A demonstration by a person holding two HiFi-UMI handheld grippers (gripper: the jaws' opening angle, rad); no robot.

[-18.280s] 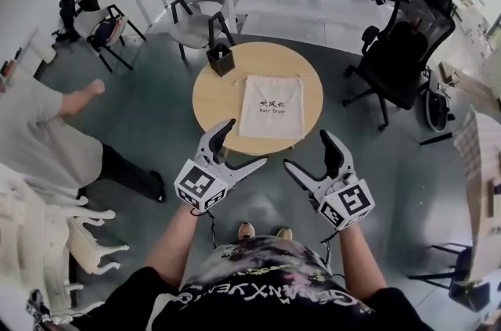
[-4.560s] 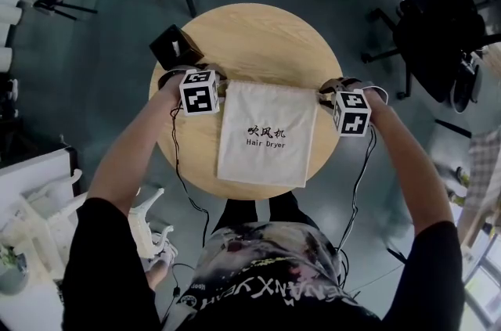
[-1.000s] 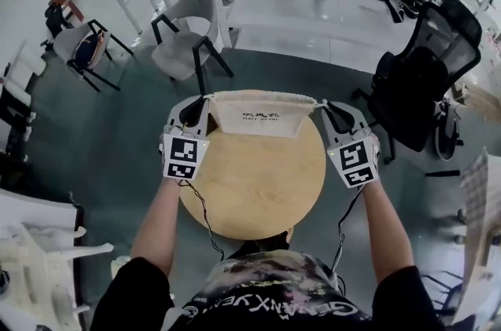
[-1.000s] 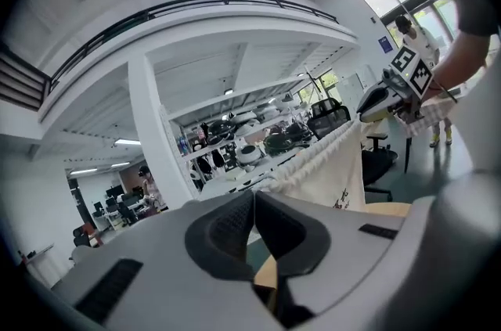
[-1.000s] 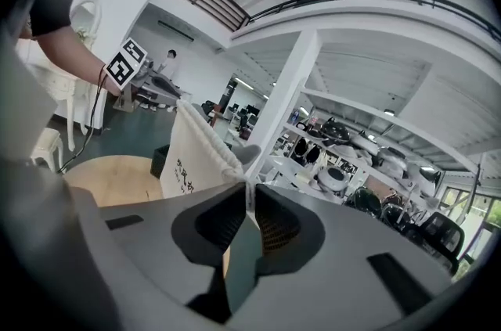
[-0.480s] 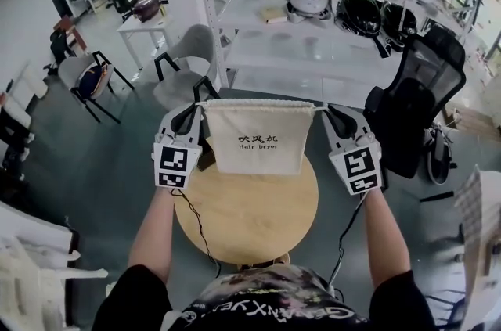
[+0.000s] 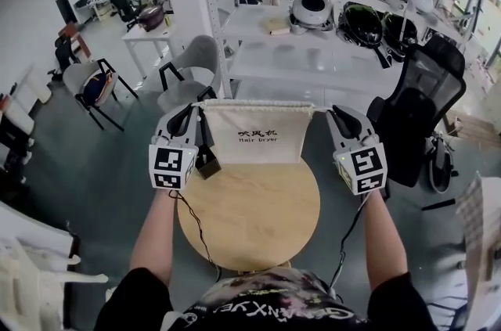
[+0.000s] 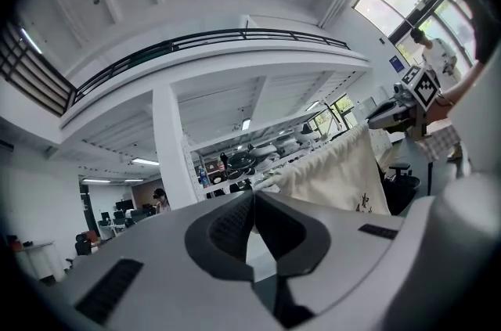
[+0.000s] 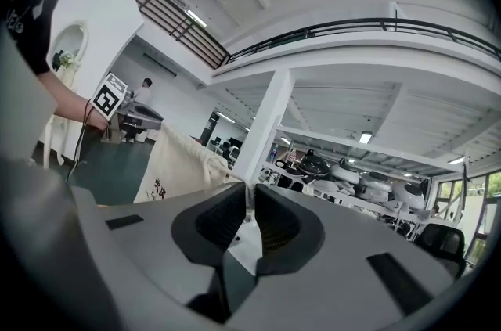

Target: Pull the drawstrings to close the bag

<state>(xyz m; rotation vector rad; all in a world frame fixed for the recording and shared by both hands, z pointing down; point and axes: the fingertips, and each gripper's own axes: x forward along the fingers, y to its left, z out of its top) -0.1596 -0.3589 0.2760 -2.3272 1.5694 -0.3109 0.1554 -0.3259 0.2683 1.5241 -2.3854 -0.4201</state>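
Observation:
A cream drawstring bag (image 7: 257, 135) with dark print hangs in the air above the far edge of the round wooden table (image 7: 250, 224). Its top hem is gathered and stretched between both grippers. My left gripper (image 7: 195, 110) is shut on the drawstring at the bag's top left corner. My right gripper (image 7: 333, 113) is shut on the drawstring at the top right corner. In the left gripper view the bag (image 8: 344, 179) runs from my closed left gripper (image 8: 252, 198) toward the right gripper (image 8: 395, 109). In the right gripper view the bag (image 9: 176, 161) hangs left of my closed right gripper (image 9: 249, 203).
A black box (image 7: 208, 163) stands at the table's far left edge, just beside the left gripper. Beyond are a grey chair (image 7: 192, 67), a white pillar (image 7: 184, 1), white shelving (image 7: 313, 16) with round appliances, and a black office chair (image 7: 419, 106) at the right.
Both grippers have stayed shut on the strings and risen with the bag. It has come off the table's far edge and now hangs free at full length.

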